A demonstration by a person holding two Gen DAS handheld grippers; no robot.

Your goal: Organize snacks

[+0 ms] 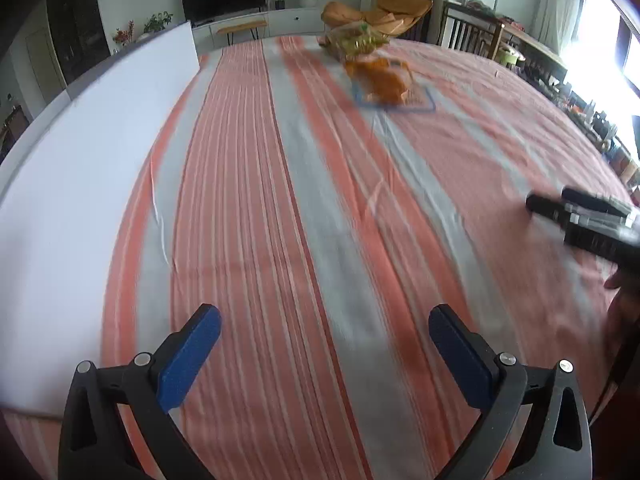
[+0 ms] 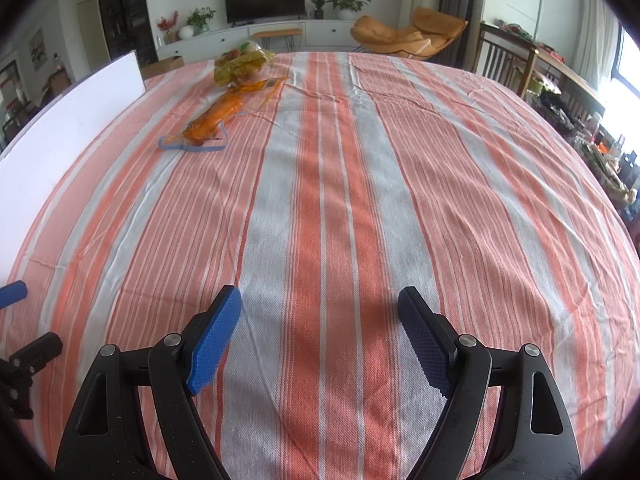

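Likely to go wrong from here: crushing or tearing the thin orange snack bag (image 2: pixel 214 118) if grabbed across its soft middle, or dragging the striped cloth (image 2: pixel 360 200) on the counter along with it, since both the left tool (image 1: pixel 324 344) and the right tool (image 2: pixel 320 332) hang wide open, gripping nothing, well short of the snacks. Lying at the far left of the counter in the right wrist view, long axis running near-left to far-right, far end toward the yellow-green snack bag (image 2: pixel 244 62) just beyond. Possibly resting on a blue-edged clear pouch (image 2: pixel 192 146), though too blurred in the left view to confirm.
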